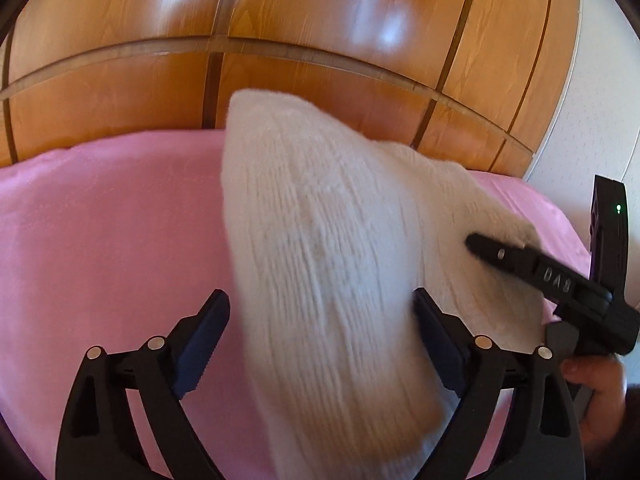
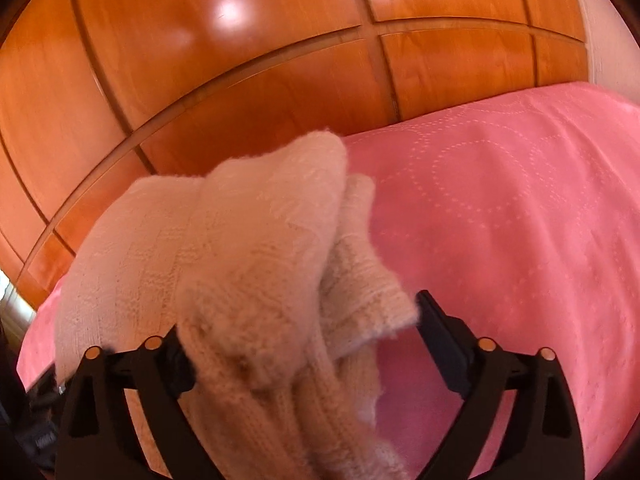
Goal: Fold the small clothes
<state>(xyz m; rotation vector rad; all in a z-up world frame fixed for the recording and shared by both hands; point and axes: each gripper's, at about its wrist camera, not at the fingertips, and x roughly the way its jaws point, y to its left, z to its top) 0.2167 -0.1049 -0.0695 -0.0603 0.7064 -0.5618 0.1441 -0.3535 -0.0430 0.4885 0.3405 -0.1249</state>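
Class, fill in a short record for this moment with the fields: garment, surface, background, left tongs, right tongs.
garment: cream knitted piece, lifted and bunched, blurred
surface: pink quilted bedcover
background: glossy wooden panels
left tongs: left tongs open, knit hanging between the fingers
right tongs: right tongs open in their own view, knit draped over the gap; seen from the left wrist, one finger lies against the knit

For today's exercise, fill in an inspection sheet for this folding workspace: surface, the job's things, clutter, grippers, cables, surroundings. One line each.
Surface: pink bedspread, stitched circle pattern.
Job's things: white knitted garment, bunched and blurred, lying between the fingers of both grippers.
Clutter: nothing seen.
Grippers: left gripper open around the knit; right gripper open, its fingers wide apart with knit between them.
Cables: nothing seen.
Surroundings: glossy wooden wardrobe panels behind the bed; white wall at the right.
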